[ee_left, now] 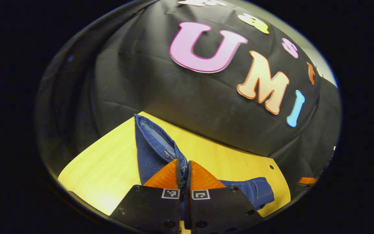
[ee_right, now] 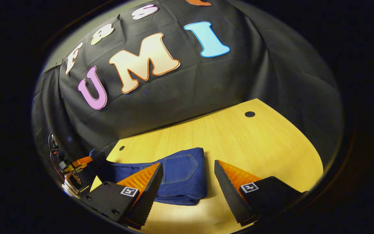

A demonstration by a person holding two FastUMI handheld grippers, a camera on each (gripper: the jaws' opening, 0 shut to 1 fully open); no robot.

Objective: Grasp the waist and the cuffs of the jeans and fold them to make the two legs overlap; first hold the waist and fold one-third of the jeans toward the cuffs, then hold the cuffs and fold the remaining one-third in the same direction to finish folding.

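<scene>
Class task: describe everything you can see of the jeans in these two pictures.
The jeans are dark blue denim with pale stitching and a back pocket facing up. They lie partly folded on the yellow wooden table. The left claw is shut on a bunched edge, lifting it. The right claw hangs open above them.

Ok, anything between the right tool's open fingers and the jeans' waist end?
Nothing in the way. In the right gripper view, the right tool hangs open over the folded blue denim jeans, with bare yellow wooden table beyond.
</scene>
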